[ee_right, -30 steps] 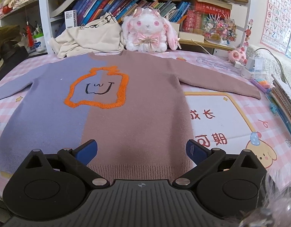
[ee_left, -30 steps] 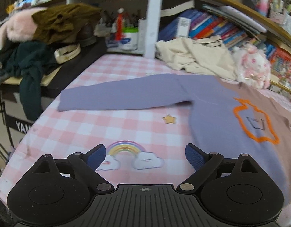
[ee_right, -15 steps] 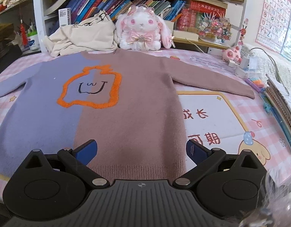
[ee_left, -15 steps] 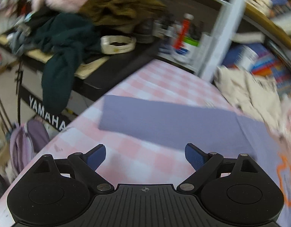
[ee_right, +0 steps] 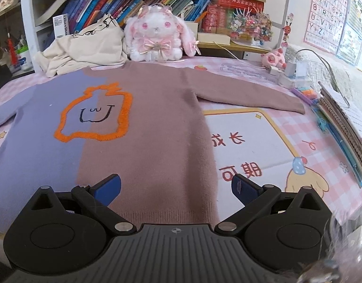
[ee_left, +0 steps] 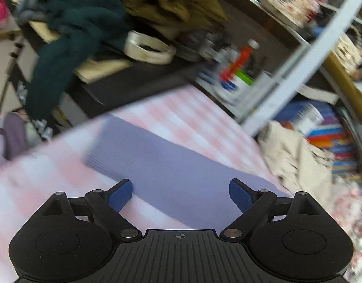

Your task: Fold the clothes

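Surface: pink checked tablecloth [ee_right: 287, 127].
Sweater [ee_right: 143, 122]: spread flat, purple sleeve [ee_left: 171, 167] outstretched.
Left gripper [ee_left: 180, 194]: jaws wide, over sleeve.
Right gripper [ee_right: 176, 187]: jaws wide, above hem.
Room: bookshelves [ee_right: 115, 2], plush rabbit [ee_right: 157, 37].

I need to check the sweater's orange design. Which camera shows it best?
The right wrist view: the orange outline lies sharp and whole on the flat sweater. The left wrist view shows only a blurred purple sleeve.

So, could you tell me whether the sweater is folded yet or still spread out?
Spread flat. The sweater lies face up on the table, both sleeves stretched outward, nothing doubled over; both grippers are open and hold nothing.
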The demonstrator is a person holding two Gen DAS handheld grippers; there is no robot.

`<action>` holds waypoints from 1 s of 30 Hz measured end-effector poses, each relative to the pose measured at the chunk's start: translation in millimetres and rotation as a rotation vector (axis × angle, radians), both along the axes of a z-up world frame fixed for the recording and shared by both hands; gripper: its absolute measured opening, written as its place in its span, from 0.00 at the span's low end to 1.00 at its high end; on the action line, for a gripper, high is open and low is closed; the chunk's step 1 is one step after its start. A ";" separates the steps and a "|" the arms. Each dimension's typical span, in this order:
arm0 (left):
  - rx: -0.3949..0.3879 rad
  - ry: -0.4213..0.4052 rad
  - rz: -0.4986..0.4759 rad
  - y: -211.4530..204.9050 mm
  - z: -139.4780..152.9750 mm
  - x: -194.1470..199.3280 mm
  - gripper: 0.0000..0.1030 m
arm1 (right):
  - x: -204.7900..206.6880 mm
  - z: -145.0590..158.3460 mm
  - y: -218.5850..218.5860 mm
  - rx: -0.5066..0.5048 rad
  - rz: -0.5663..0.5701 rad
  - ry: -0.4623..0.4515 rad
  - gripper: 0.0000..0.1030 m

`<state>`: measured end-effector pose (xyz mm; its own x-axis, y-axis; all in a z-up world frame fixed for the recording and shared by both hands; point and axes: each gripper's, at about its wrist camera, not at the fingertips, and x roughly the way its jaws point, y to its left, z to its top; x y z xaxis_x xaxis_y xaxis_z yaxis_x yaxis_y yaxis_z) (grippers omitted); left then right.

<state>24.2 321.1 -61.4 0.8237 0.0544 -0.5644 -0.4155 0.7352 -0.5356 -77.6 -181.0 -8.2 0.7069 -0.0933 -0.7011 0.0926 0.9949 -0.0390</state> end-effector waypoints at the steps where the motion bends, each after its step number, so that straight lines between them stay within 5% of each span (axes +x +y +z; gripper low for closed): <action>1: -0.001 -0.002 -0.013 -3.6 -0.1 1.9 0.88 | 1.6 -0.4 2.6 -0.004 0.011 0.003 0.98; 11: 0.142 0.047 0.097 46.7 1.9 -13.6 0.86 | 3.2 0.6 6.1 -0.025 0.015 0.012 0.98; 16: 0.050 -0.016 0.135 45.2 -0.7 -9.2 0.86 | 4.0 0.0 5.1 -0.016 -0.003 0.019 0.98; 22: -0.153 -0.114 0.064 26.4 -12.2 9.8 0.86 | 2.0 2.1 11.8 -0.034 0.021 0.015 0.98; 25: -0.204 -0.116 0.112 35.8 -18.2 5.3 0.71 | -1.2 1.6 11.4 -0.040 0.021 0.023 0.98; 27: -0.238 -0.118 0.143 42.0 -22.2 2.3 0.44 | -4.7 1.7 8.9 -0.042 0.012 0.024 0.98; 30: -0.290 -0.120 0.190 51.3 -28.1 -2.3 0.30 | -9.9 2.0 1.8 -0.032 -0.020 0.023 0.98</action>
